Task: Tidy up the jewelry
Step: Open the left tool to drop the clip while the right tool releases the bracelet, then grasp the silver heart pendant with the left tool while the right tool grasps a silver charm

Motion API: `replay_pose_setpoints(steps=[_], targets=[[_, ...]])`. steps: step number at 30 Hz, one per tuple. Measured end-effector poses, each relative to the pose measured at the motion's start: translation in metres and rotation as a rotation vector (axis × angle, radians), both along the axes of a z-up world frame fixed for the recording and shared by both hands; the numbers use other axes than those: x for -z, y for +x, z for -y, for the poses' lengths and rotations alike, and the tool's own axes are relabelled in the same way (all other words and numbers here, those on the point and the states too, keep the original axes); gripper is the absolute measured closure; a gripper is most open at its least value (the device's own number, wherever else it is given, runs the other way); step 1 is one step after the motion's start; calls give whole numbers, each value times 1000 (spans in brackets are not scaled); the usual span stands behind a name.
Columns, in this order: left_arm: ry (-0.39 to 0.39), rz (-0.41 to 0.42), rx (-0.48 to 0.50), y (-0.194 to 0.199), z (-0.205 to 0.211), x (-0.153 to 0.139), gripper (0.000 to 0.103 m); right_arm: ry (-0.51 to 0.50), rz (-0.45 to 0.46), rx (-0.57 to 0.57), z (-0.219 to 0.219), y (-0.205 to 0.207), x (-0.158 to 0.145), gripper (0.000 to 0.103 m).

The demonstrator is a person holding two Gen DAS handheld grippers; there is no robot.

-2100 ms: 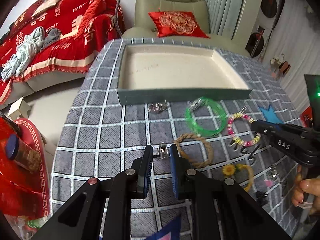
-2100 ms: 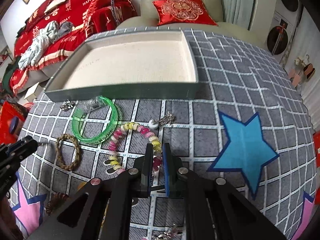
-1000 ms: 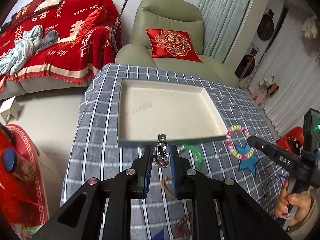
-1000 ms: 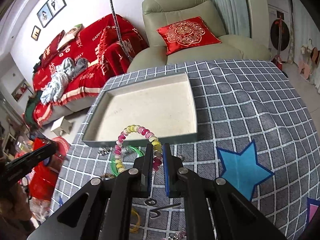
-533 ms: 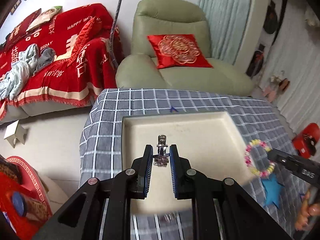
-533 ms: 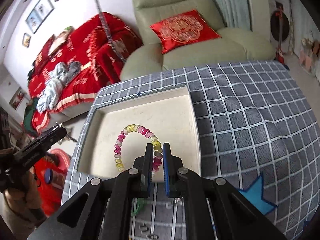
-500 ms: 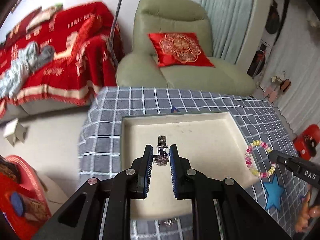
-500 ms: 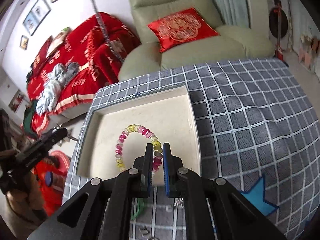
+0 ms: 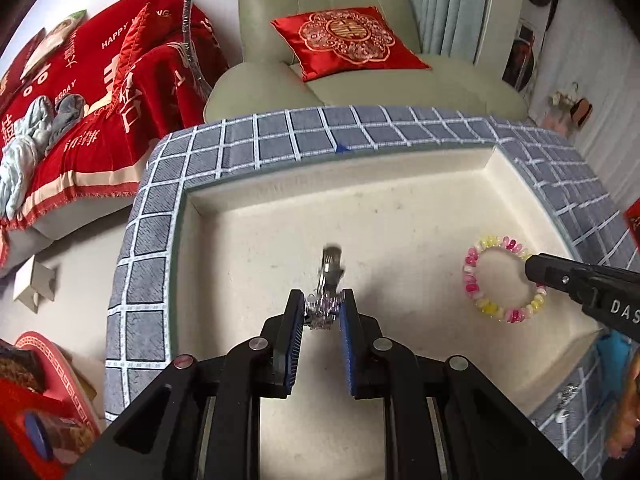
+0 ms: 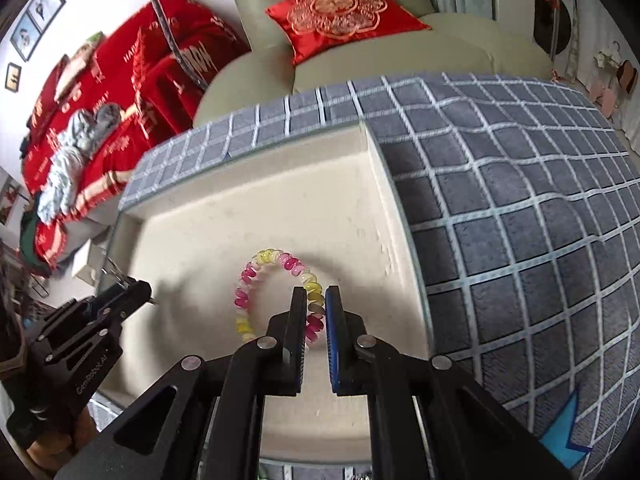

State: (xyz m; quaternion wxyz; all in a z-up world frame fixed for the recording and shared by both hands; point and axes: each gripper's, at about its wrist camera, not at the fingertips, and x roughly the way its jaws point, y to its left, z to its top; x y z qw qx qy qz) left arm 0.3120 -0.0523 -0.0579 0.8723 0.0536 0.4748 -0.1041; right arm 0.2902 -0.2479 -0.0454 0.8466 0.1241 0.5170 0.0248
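Left wrist view: the left hand-held gripper (image 9: pixel 322 316) pinches a small silver clip (image 9: pixel 327 304) between its blue pads, over the middle of the cream tray (image 9: pixel 240 248). That tray sits on the counter (image 9: pixel 152 280), which is covered in grey checked cloth. Toward the tray's right wall, the right hand-held gripper (image 10: pixel 316 306) is closed on a pink and yellow bead bracelet (image 10: pixel 256 276), whose loop hangs just above the tray floor. 1 green armchair (image 9: pixel 320 20) with a red cushion (image 9: pixel 344 40) stands beyond the counter's far edge.
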Motion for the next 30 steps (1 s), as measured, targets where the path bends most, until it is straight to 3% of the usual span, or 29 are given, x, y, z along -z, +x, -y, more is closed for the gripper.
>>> replay_pose_setpoints(steps=[6,8,12,14,15,16,17,19,23,26,30], targets=[[50,15,15,-3,7,6,69,-44,4,-19,-4,1,5,92],[56,16,12,-3,9,6,69,-44,2,-25,-6,0,4,87],[47,9,-3,-5,7,6,69,-19,32,-33,-9,-5,-6,44],[44,23,-11,-6,4,4,68,4,54,-32,-8,-11,-14,40],[44,29,-14,-6,3,3,61,12,62,-31,-8,-13,-18,40],[43,33,-20,-6,1,1,26,19,70,-30,-7,-16,-22,40],[37,48,-34,-8,-2,-2,0,26,83,-25,-5,-20,-28,40],[10,92,-47,-11,-8,-11,0,33,100,-19,-2,-28,-35,39],[10,103,-58,-16,-13,-23,0,58,132,2,6,-47,-49,32],[7,144,-49,-29,-16,-35,0,73,158,12,11,-65,-59,20],[5,184,-52,-56,-26,-46,0,72,177,24,16,-87,-65,19]])
